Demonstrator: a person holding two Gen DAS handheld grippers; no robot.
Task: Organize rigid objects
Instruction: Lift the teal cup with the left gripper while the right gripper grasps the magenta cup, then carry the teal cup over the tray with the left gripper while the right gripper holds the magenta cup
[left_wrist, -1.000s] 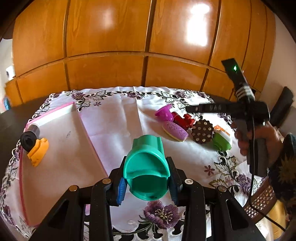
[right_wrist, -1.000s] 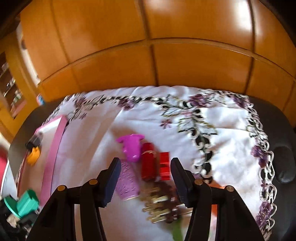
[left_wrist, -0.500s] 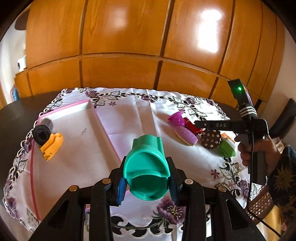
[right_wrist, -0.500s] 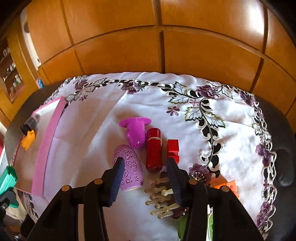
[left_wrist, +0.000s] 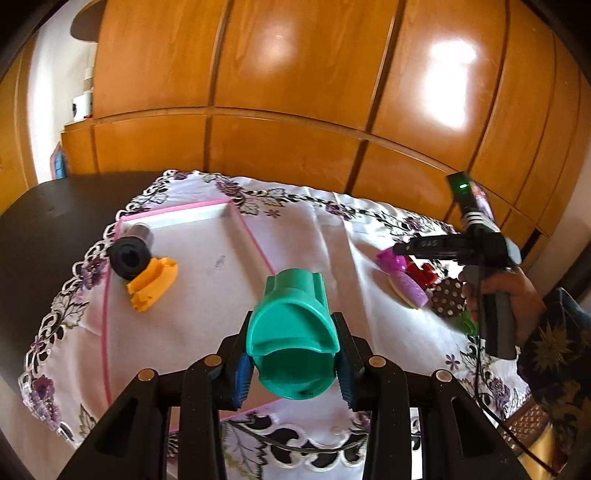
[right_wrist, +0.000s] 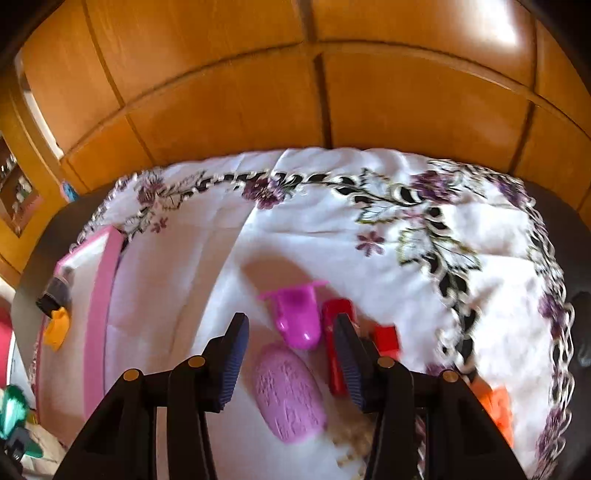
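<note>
A: Left wrist view. The left tool (left_wrist: 291, 363) is clamped on a teal plastic scoop-shaped cup (left_wrist: 293, 332), both blue pads against its sides, and holds it in the air above the near part of a shallow white tray with a pink rim (left_wrist: 247, 225). Inside the tray lie a black cylindrical cap (left_wrist: 129, 256) and an orange plastic clip-like piece (left_wrist: 151, 282), touching each other.

B: And the right tool (right_wrist: 288, 360)?

A: Right wrist view. Its jaws stand partly open with nothing pressed between the pads. Below the gap, on the white embroidered cloth (right_wrist: 295, 221) that covers the bench, lie a lilac oval textured plastic piece (right_wrist: 290, 391) and a magenta plastic funnel-shaped piece (right_wrist: 297, 319); a red plastic cylinder (right_wrist: 334, 354) lies just beside the right pad.

B: What could go wrong from here?

A: Probably three things. The cup is smooth and rounded, so a loosened grip before it reaches the tray floor could let it roll or knock the cap and clip. The loose pieces lie crowded, so closing the right tool could catch two at once or nudge the red cylinder away. The view is also blurred, making alignment uncertain.
</note>
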